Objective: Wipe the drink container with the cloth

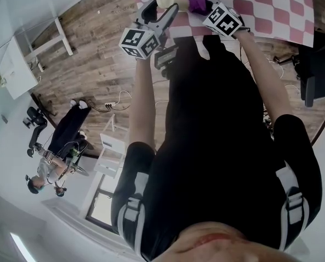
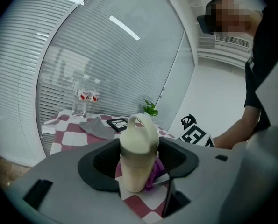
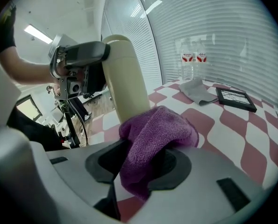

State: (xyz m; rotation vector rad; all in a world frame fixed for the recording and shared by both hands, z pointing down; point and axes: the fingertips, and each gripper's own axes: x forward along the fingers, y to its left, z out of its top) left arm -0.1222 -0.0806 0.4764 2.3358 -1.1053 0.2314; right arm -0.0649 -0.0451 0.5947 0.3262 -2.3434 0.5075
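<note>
I am watching the cream drink bottle (image 2: 138, 153) standing upright on the checked table (image 3: 251, 139), with its long axis running vertical and its handle loop on top. My left gripper (image 2: 139, 163) is clasping it, the jaws standing wide around its body and steadying it.

The purple cloth (image 3: 157, 134) is bunching against the bottle's lower part, on the side facing away from the left gripper. My right gripper (image 3: 141, 164) is sitting over it with its jaws partly apart. The cloth is lying between them, loosely by the look of it rather than pinched. From this gripper the bottle is rising just ahead and to the left, so I am judging that any wipe is going to run up along that vertical side.

I am counting one drink bottle and one purple cloth. Farther back there are one grey cloth (image 3: 197, 91), two water bottles (image 3: 193, 62), one dark frame (image 3: 235, 98) and one green plant (image 2: 150, 108).
</note>
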